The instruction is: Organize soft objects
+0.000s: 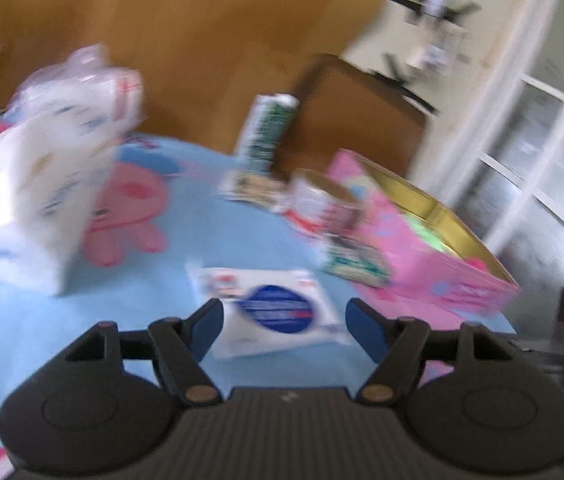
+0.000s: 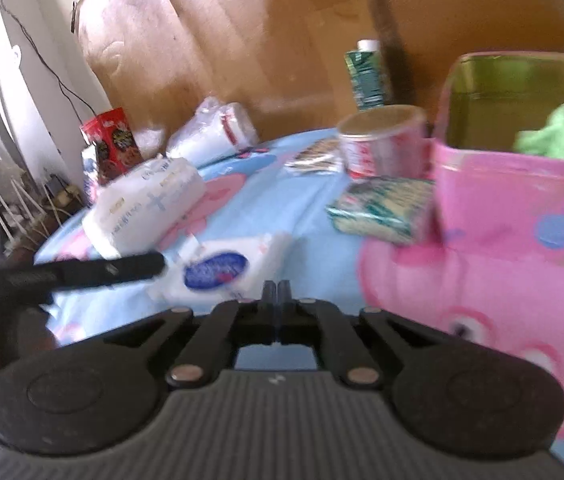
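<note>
A flat white tissue pack with a blue oval label lies on the blue cartoon tablecloth. My left gripper is open, its fingers on either side of the pack's near end, just above it. In the right wrist view the same pack lies left of centre with a left finger reaching it. My right gripper is shut and empty, close to the pack's right. A pink box holds a green cloth. A large white tissue pack stands at left.
A can, a green carton, a green-white packet, a small flat packet, a plastic-wrapped roll and a red snack tub sit on the cloth. Wooden boards stand behind. The table's edge runs along the left.
</note>
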Demonstrator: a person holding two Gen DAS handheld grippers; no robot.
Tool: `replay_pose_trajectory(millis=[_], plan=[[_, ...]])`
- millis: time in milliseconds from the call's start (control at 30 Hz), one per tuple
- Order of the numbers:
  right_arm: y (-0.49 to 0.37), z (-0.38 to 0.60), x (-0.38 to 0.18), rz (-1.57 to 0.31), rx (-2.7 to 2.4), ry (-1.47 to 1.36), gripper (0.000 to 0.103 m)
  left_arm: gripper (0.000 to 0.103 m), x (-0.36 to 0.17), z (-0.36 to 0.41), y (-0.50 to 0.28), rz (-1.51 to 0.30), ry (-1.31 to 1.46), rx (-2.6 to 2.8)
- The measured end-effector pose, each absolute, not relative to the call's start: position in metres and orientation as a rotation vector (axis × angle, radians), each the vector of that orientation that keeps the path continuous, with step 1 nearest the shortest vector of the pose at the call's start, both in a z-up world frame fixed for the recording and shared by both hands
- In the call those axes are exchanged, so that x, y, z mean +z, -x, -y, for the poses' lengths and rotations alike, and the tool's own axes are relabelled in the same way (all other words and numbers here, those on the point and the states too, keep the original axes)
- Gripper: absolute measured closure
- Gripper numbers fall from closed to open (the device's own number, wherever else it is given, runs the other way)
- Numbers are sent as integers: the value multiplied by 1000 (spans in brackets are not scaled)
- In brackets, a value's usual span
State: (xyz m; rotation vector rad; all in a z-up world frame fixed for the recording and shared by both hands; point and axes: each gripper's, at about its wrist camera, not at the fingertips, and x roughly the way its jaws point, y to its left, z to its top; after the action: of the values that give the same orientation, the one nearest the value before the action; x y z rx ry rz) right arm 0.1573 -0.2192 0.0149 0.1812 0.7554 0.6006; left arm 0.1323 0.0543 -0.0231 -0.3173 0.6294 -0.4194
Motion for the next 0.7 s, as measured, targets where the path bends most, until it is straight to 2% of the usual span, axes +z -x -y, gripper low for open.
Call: replay_pose_trajectory(millis=[100,167,200,300,367,467,700], plan=[[-145,227,13,-731,634,-159,88,34,-17,-40,-138,-638,277,-399],[-147,225,12,-723,644,-135,62,32,-17,-42,-150,-668,263,-304],[-149,221,12,-714,640,-109,59,32,-20,-47,-157,-691,281,-259],[-158,201,12,-690,676,5,56,32,-30,-66,-175,-755,406,-241],[-167,187,9,-702,721,55,52,37,-35,-64,-182,-775,396,-249],[-179,159,-1,-714,775,154,45,51,-35,-48,-180,-769,316,-259],[-159,154,2,-578,704,175,50,52,-4,-15,-175,-686,254,-309]])
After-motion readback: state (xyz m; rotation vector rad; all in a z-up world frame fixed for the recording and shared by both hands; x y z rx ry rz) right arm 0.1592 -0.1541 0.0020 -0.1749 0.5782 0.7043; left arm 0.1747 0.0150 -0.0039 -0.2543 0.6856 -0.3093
